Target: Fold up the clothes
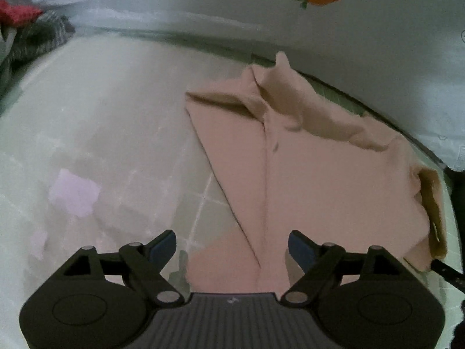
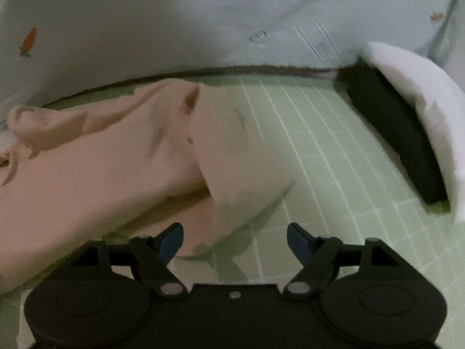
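Along the far edge of the green grid mat (image 2: 319, 145), the pink garment (image 1: 319, 174) lay partly folded, edges rumpled; squaring remained. Left gripper (image 1: 232, 247) and right gripper (image 2: 234, 240) were spread wide, empty.

Glare washed out much of the green grid mat (image 1: 203, 203) in the left wrist view. The pink garment (image 2: 87, 168) ran off the right wrist view's left edge. A blurred plaid and red cloth pile (image 1: 32, 32) was cut off at upper left.
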A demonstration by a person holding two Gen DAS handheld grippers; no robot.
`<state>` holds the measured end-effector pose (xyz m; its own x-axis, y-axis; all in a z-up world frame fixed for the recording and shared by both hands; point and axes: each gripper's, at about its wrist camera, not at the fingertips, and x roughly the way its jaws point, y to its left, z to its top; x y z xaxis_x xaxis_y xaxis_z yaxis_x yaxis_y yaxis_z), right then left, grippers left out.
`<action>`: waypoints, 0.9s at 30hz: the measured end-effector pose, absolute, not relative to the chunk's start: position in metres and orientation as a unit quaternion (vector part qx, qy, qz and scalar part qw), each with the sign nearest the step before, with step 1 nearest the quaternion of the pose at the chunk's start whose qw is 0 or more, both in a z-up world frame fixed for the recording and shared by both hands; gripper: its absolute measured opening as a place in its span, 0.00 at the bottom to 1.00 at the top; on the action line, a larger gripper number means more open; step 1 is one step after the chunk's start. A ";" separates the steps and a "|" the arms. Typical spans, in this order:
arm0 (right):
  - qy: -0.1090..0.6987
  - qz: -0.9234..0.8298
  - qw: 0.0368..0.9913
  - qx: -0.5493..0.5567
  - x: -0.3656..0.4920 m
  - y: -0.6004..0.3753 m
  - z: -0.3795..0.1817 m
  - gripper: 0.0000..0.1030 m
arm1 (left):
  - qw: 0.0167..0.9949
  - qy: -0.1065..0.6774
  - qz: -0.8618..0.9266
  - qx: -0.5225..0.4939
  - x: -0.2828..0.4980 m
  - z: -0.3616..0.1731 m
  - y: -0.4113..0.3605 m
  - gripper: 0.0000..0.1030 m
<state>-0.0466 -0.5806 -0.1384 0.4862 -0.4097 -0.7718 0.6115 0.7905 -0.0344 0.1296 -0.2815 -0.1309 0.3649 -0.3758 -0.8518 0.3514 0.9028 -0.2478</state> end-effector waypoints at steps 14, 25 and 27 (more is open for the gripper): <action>0.373 -0.289 0.881 0.046 -0.041 -0.591 -0.118 0.05 | 0.791 0.559 -0.250 -0.011 0.115 -0.151 -0.296 0.82; 0.236 -0.405 0.873 -0.132 -0.038 -0.608 -0.022 0.09 | 0.788 0.560 -0.255 0.002 0.115 -0.160 -0.298 0.96; 0.287 -0.394 0.867 -0.104 -0.031 -0.621 -0.034 0.34 | 0.788 0.558 -0.258 0.020 0.113 -0.162 -0.302 1.00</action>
